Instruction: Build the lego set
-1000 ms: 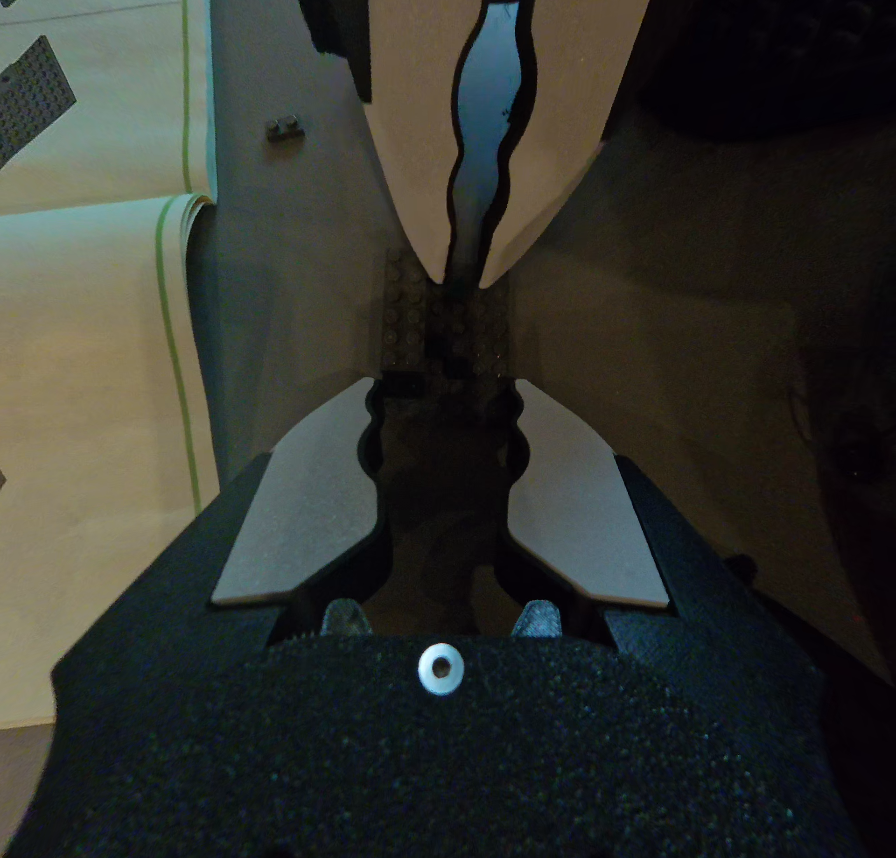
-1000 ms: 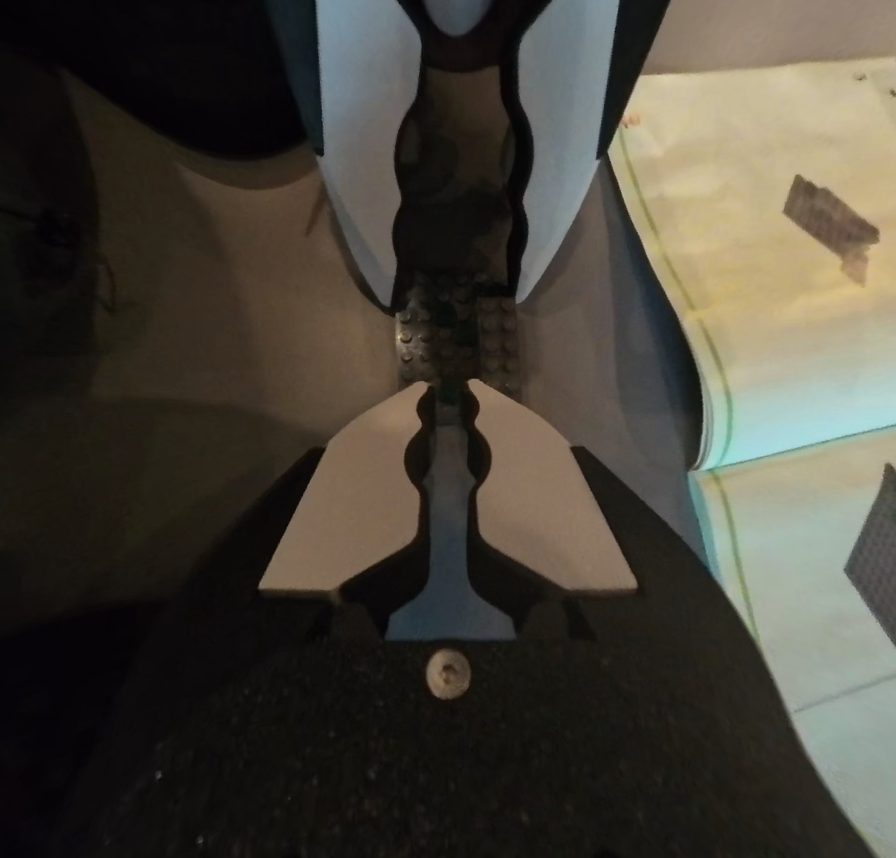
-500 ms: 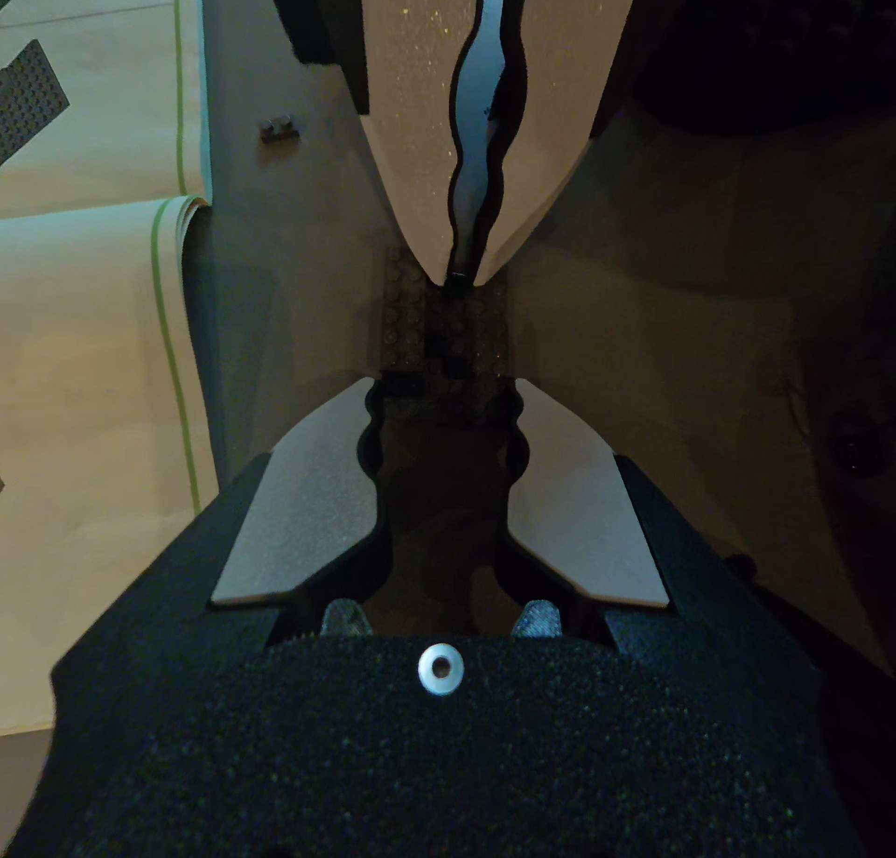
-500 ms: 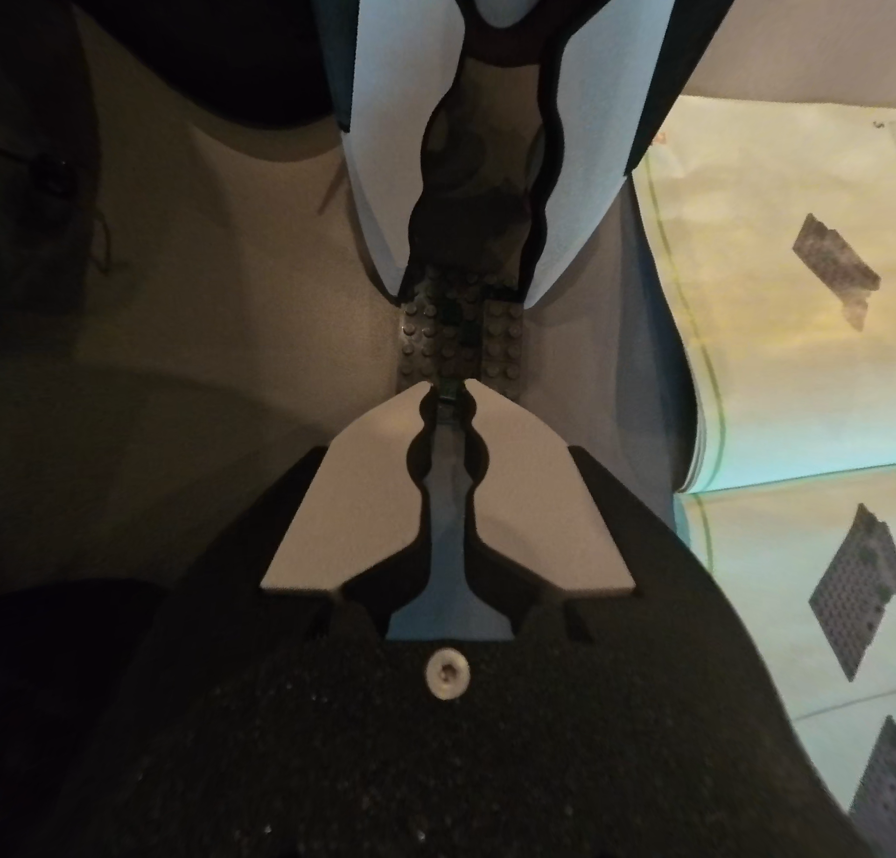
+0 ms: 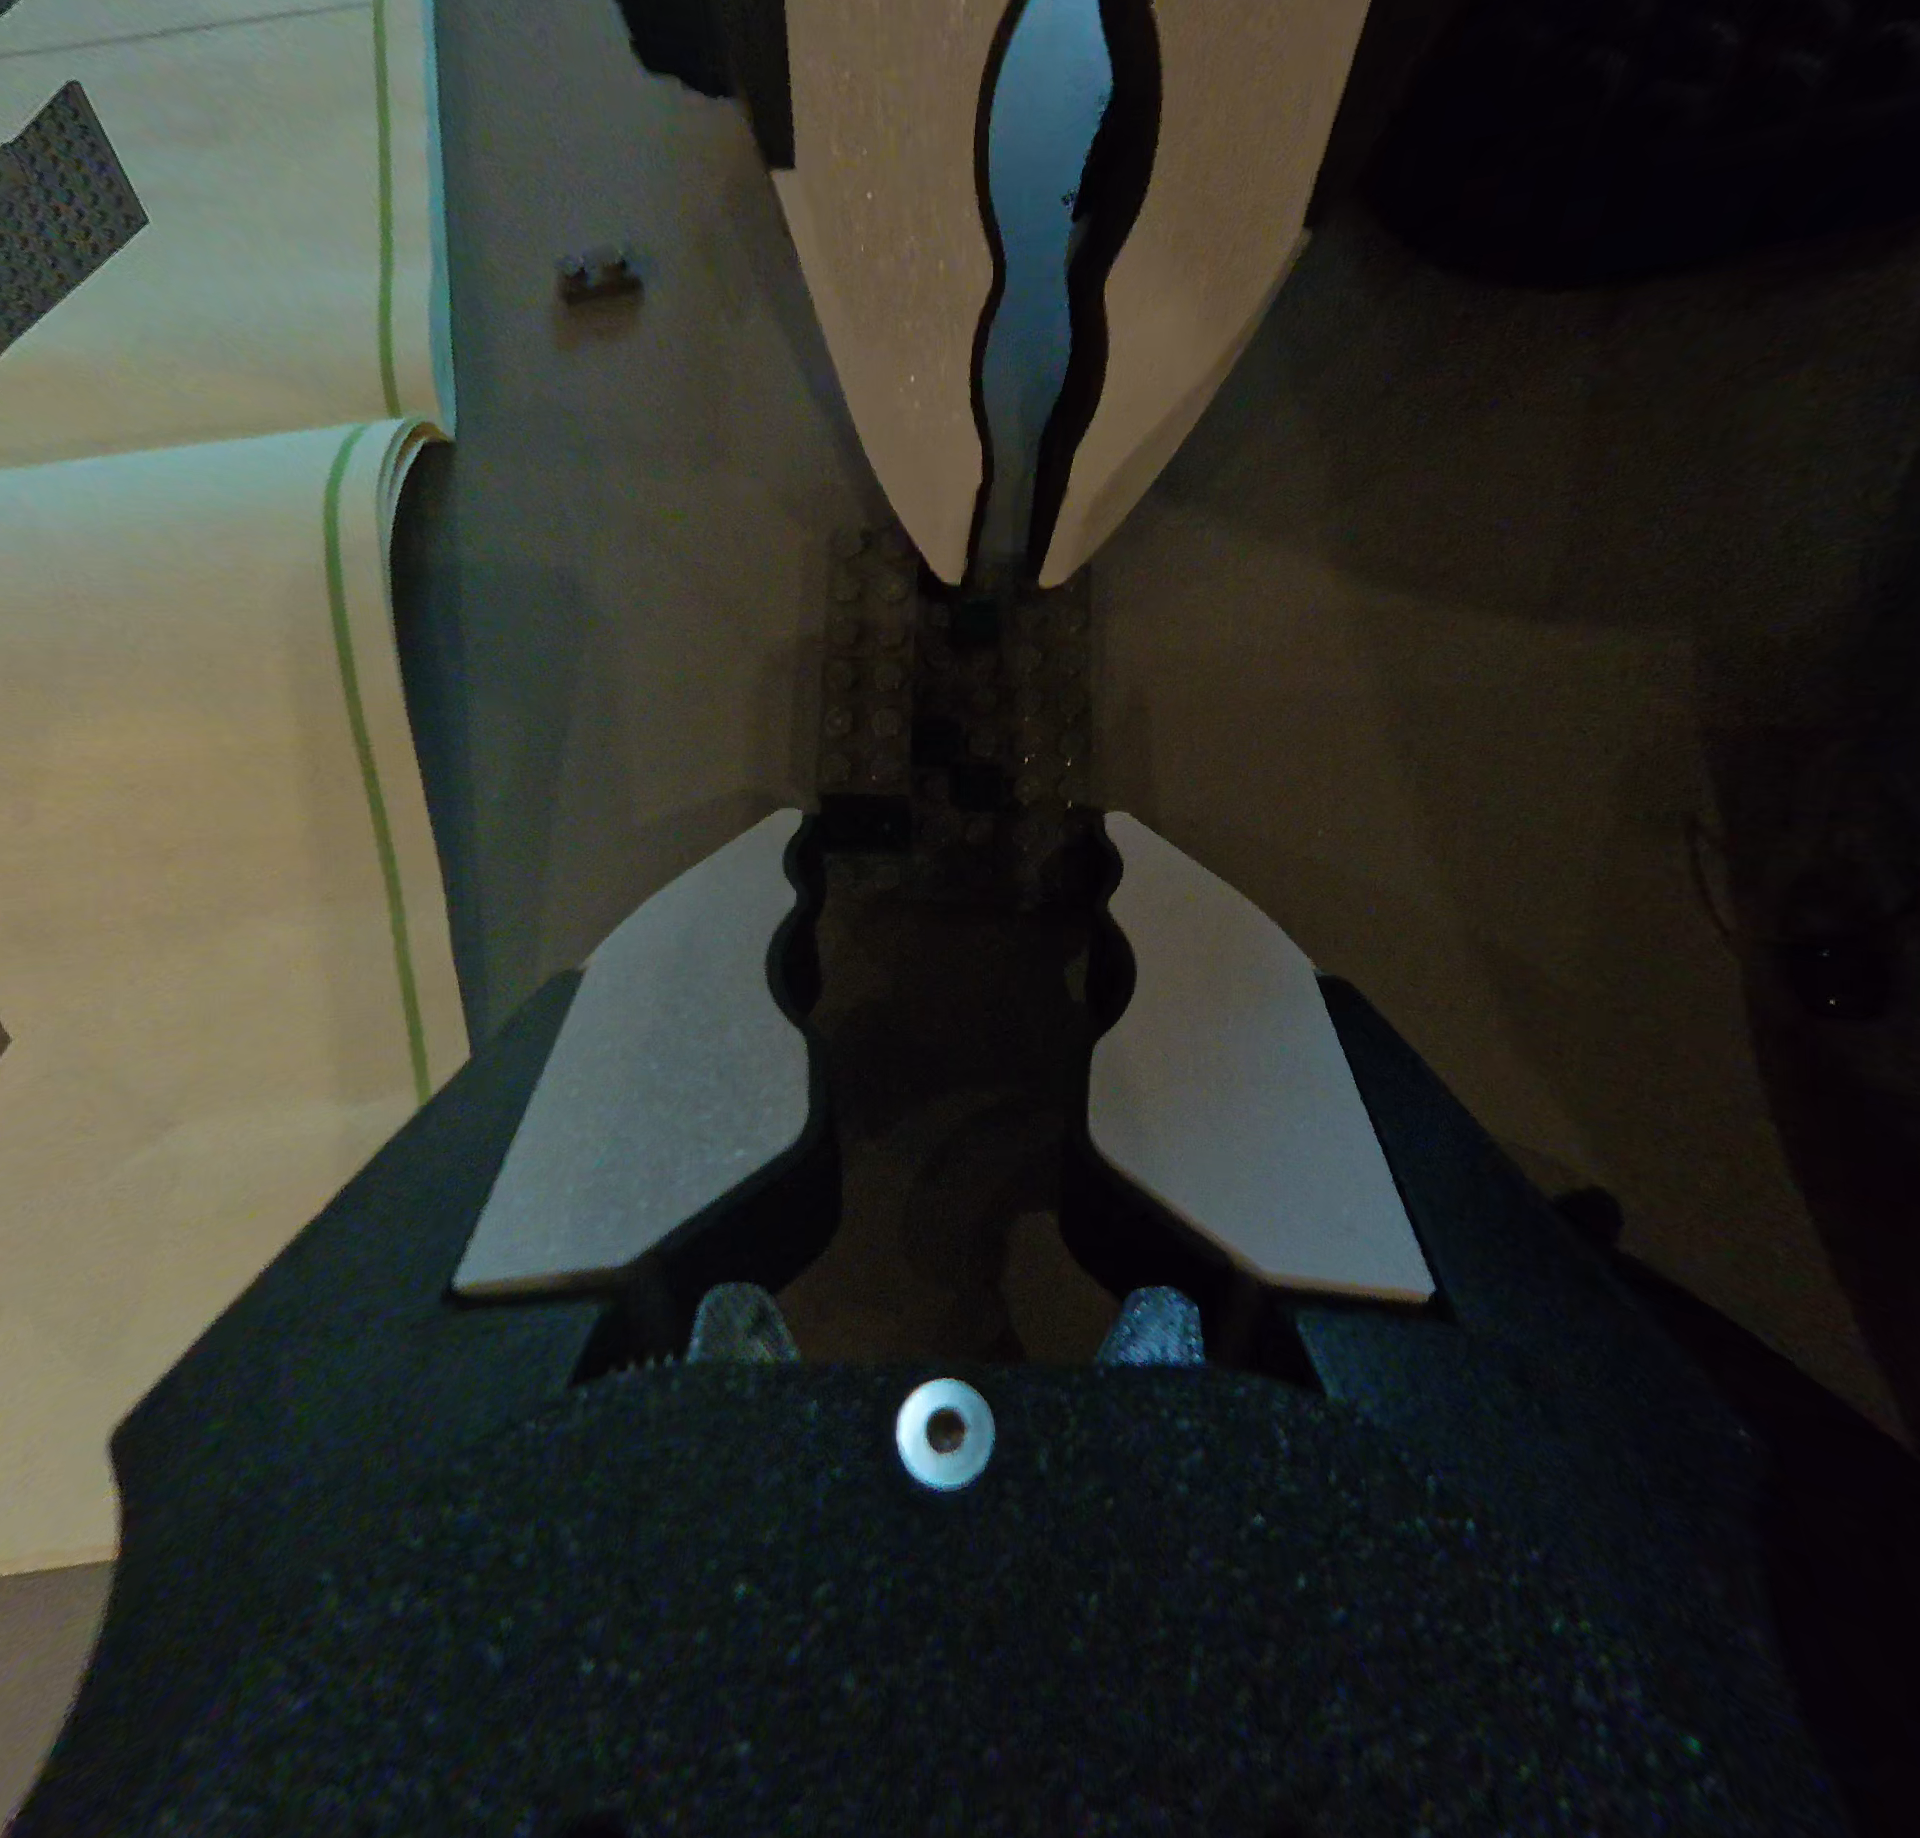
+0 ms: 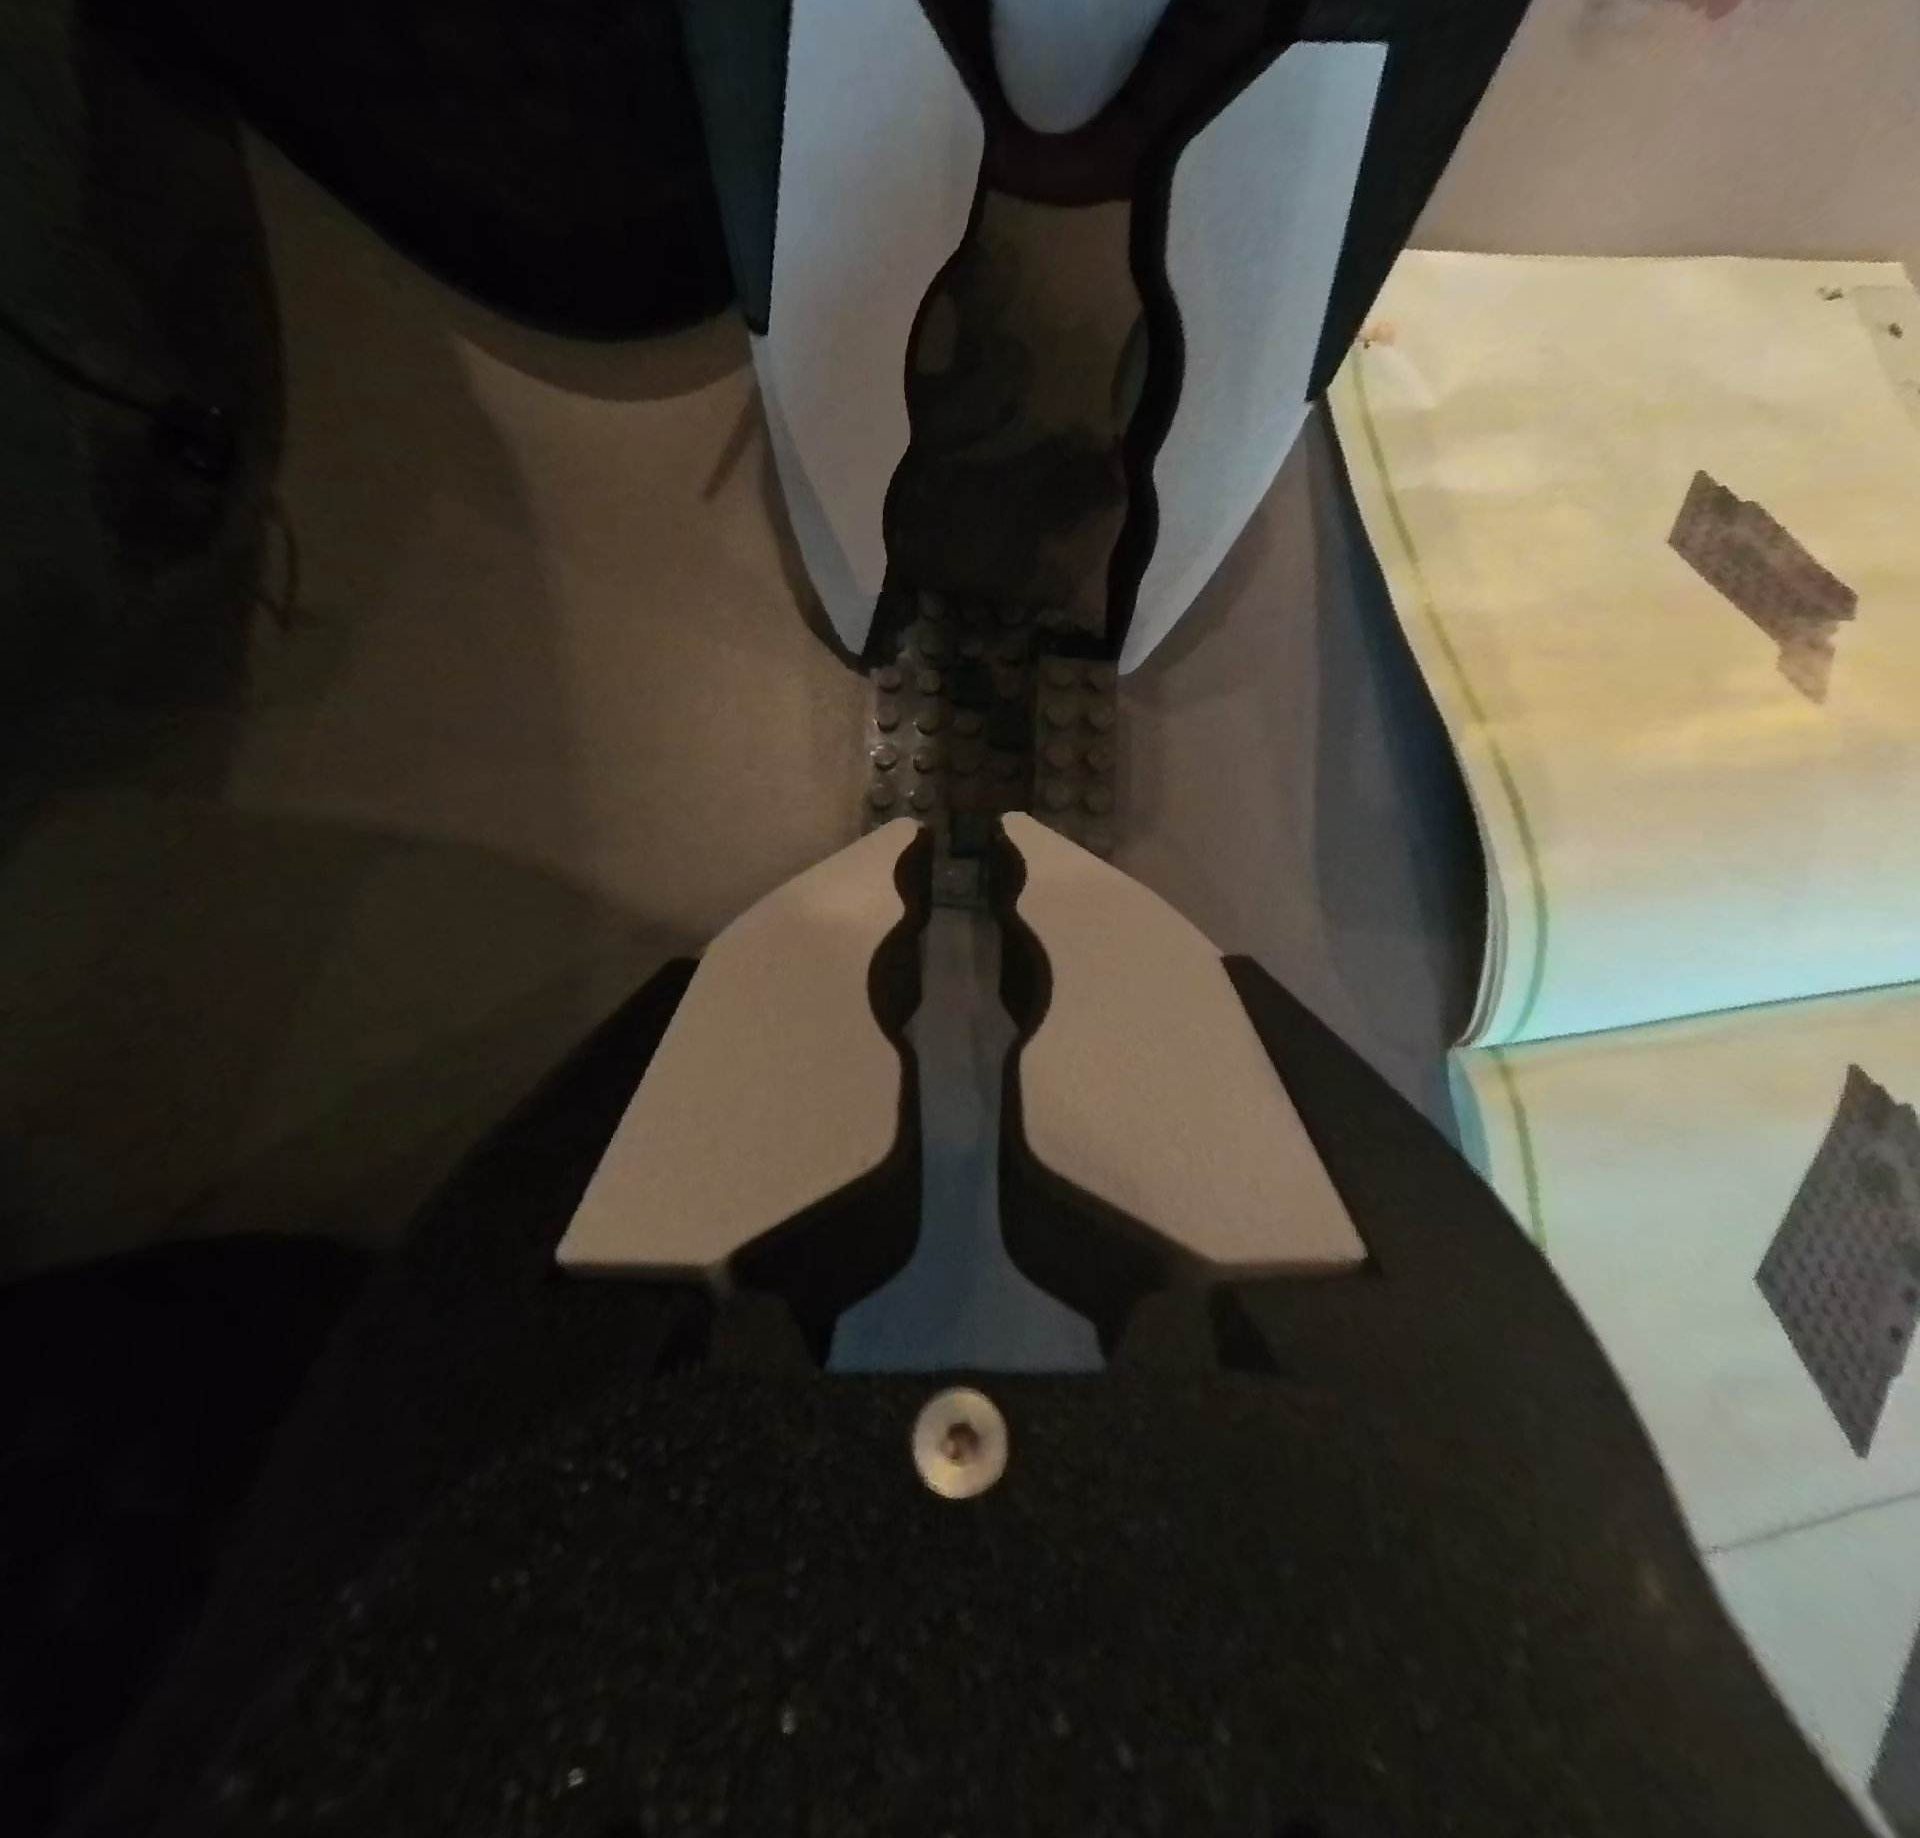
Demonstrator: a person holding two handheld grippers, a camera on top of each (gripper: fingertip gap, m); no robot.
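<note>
A grey studded lego plate assembly (image 5: 997,708) lies on the table between my two grippers, which face each other. My left gripper (image 5: 951,822) grips the plate's near end across its width; it also shows at the top of the right wrist view (image 6: 995,650). My right gripper (image 6: 961,825) is nearly shut at the plate's other end (image 6: 1075,739). A small dark piece (image 6: 971,838) sits between its tips, on the studs. The right gripper also shows at the top of the left wrist view (image 5: 1000,578).
An open instruction booklet (image 5: 208,697) lies beside the plate; it also shows in the right wrist view (image 6: 1662,801). A small loose grey brick (image 5: 594,276) lies on the table near the booklet's edge. The table surface around the plate is dim and shadowed. The tips of one gripper are about 4 centimeters away from the tips of the other. The right tips stand about 10 centimeters off the small loose grey brick (image 5: 594,276).
The gap between my right gripper's tips narrowed half a second ago and is slightly wider now. My left gripper and the plate have stayed put.
</note>
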